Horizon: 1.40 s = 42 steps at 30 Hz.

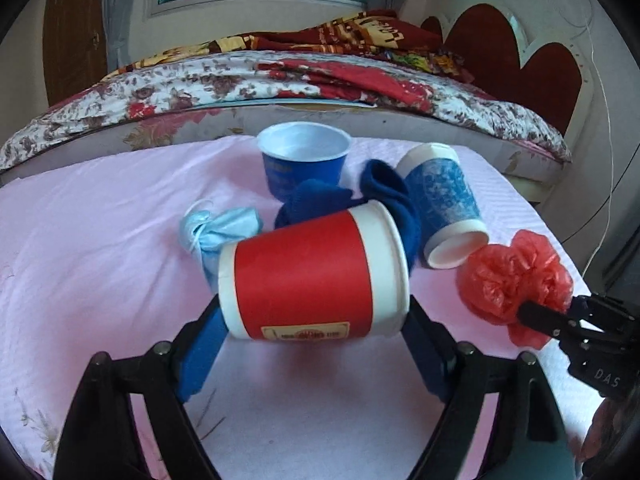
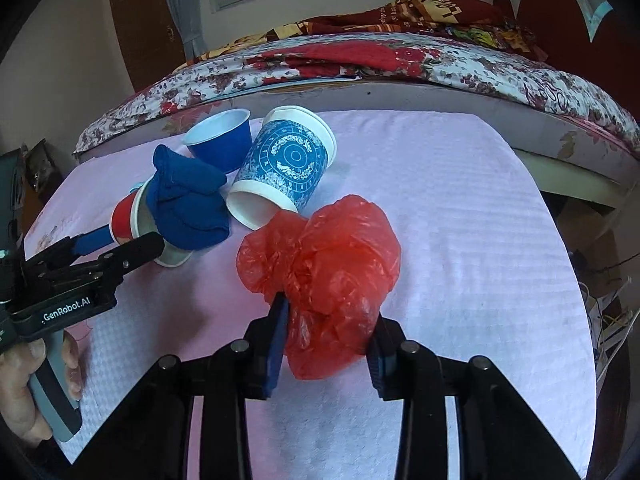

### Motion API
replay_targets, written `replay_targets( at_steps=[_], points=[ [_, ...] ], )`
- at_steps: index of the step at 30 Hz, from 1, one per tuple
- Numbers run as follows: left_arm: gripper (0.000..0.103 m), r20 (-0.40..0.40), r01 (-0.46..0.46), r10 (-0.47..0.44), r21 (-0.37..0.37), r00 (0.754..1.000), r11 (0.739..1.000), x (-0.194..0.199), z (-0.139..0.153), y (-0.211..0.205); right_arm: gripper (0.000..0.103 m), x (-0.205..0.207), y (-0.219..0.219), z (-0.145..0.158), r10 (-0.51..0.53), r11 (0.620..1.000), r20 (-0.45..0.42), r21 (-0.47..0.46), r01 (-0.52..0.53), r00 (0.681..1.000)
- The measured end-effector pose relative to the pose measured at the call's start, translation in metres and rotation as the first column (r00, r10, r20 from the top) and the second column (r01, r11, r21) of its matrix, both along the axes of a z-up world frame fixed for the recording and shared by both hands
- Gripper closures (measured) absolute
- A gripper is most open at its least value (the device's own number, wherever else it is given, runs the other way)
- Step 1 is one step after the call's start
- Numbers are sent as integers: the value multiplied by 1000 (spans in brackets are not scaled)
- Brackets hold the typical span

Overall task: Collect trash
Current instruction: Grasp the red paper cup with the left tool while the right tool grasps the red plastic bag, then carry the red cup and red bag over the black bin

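Two hand-held grippers worked over a table covered with a pink cloth (image 1: 100, 240), set in front of a bed (image 1: 280, 80) with a floral cover. The left gripper (image 1: 316, 320) had its blue pads set wide against the two ends of a red paper cup (image 1: 304, 276), which lay on its side between them, raised a little off the cloth, mouth to the right; a dark blue sock (image 1: 384, 200) hung out of that mouth, as the right wrist view showed. The right gripper (image 2: 326, 344) had its jaws drawn close together on a crumpled red plastic bag (image 2: 320, 256), which bulged out above the pads. A person's hand (image 2: 24, 384) gripped the grey handle of the left gripper. Beyond the red cup, a crumpled light blue face mask (image 1: 216, 232) lay on the cloth to its left. A solid blue cup (image 1: 300, 160) stood upright near the far edge, and a blue patterned paper cup (image 1: 440, 204) lay tipped on its side just right of it, its open mouth toward the red bag.
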<state>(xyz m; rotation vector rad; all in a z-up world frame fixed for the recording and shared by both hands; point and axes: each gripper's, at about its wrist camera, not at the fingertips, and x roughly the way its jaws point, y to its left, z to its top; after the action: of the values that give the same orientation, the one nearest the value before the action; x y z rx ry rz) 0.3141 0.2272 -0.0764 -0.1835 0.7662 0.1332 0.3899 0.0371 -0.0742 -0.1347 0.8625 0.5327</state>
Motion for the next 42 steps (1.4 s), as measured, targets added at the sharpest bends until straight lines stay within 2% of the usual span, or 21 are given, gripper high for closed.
replay_targets(
  at_steps=[7, 13, 19, 25, 35, 42],
  points=[
    [19, 26, 12, -13, 41, 1000, 999, -33, 14, 5, 66, -25, -7, 6, 7, 1000, 18, -6, -7, 1000],
    [19, 38, 24, -26, 48, 999, 999, -66, 22, 2, 66, -57, -27, 16, -5, 1000, 47, -4, 5, 999],
    [19, 55, 61, -66, 95, 996, 994, -99, 24, -22, 67, -92, -57, 28, -24, 1000, 66, -2, 24, 998],
    [19, 54, 97, -101, 81, 993, 992, -118, 24, -45, 67, -125, -85, 37, -43, 999, 89, -13, 45, 995],
    [19, 104, 169, -179, 99, 978, 981, -141, 47, -91, 67, -173, -130, 62, -87, 996, 133, -1, 88, 987],
    [19, 134, 215, -230, 119, 964, 969, -157, 60, -117, 67, -203, -161, 80, -131, 991, 172, 44, 125, 976]
  ],
)
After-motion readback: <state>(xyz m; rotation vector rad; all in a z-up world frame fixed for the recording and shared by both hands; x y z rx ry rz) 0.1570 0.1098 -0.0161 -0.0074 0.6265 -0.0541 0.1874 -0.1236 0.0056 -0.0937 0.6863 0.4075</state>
